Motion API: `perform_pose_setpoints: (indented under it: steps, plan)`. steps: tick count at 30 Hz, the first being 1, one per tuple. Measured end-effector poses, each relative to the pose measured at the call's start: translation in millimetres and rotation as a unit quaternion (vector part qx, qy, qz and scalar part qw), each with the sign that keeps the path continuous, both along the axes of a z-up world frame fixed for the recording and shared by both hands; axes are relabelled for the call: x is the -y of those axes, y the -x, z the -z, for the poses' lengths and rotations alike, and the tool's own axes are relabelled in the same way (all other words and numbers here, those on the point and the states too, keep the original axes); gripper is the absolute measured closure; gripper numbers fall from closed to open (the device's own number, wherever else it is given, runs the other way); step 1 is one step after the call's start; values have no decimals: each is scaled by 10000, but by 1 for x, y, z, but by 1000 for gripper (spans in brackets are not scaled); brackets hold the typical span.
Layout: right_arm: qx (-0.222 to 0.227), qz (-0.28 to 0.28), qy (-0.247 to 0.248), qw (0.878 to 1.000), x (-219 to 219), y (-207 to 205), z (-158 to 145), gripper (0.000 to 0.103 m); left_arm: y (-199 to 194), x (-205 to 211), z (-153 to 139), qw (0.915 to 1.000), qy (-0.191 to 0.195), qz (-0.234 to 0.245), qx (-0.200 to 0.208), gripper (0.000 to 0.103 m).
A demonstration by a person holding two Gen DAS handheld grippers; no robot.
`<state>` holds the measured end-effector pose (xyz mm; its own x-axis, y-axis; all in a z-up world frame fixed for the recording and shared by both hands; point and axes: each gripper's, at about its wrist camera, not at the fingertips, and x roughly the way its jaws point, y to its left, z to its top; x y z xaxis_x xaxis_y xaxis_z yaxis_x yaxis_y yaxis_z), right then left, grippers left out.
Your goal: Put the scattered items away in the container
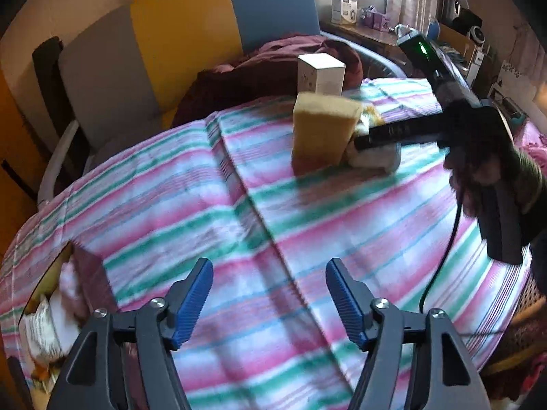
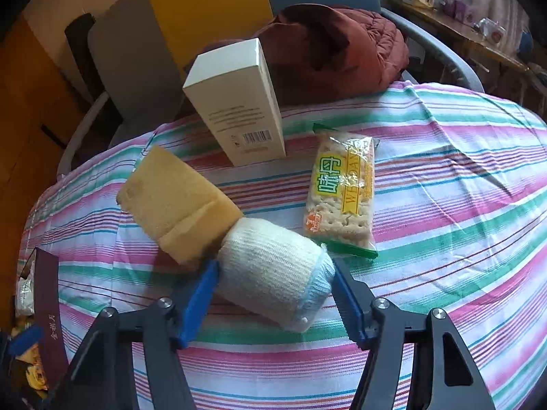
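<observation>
On a striped tablecloth (image 2: 444, 171), the right gripper (image 2: 275, 299) straddles a rolled white sock (image 2: 273, 266), jaws apart, not yet clamped. A yellow sponge (image 2: 177, 205) touches the sock at ten o'clock and may get dragged. The left gripper (image 1: 270, 302) hangs apart, empty. The container (image 1: 51, 307) sits at eight o'clock.

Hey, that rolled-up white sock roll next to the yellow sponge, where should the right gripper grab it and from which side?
Grip the white sock roll across its round middle, coming from the near side along the table. It lies on its side, its curved flanks facing the open right gripper, whose fingers sit on either side of it. The yellow sponge touches its far left end, so stay toward the near, blue-edged end.
</observation>
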<state>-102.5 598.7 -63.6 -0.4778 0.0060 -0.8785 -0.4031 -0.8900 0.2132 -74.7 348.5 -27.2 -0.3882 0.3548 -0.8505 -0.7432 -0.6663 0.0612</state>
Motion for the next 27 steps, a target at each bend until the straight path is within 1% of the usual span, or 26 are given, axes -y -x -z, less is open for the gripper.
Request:
perform_pose_setpoints:
  steps: [3,5,7,10,12,16,18,19,20,21,24,27]
  plan:
    - [96,-34,-14,9999,0,1,0,38,12,-18,-3,9999,-75,123,1,30]
    - [193,-82,-44,9998,0,1,-1,40,18,-31,-6,9994,-180,302,-29,22]
    - [288,-88,-87,9995,1,0,-2,40,21,-42,-8,9988,-250,415,-66,21]
    - [411,-52,-188,9990,-2,-3,-3,41,30,-61,-9,9976,-359,589,-16,21]
    - [470,14,-137,9988,-6,-5,-3,41,37,-71,-10,9968,-412,687,-34,19]
    - [611,143,-217,9978,-13,-10,-4,41,50,-93,-7,9944,-521,914,15,19]
    - [635,156,-158,9977,-15,-11,-3,41,55,-100,-7,9925,-679,1019,4,15]
    - [640,153,-139,9977,-16,-11,-3,41,56,-104,-6,9918,-707,1069,1,10]
    - [645,142,-150,9977,-16,-10,-3,41,58,-108,-4,9912,-703,1118,17,4]
    - [651,124,-173,9976,-15,-10,-3,41,59,-112,-1,9907,-681,1174,23,1]
    - [653,116,-169,9977,-15,-10,-2,40,62,-121,10,9900,-578,1286,18,0]
    - [644,128,-141,9977,-15,-11,-1,40,64,-126,17,9886,-592,1382,-73,0]
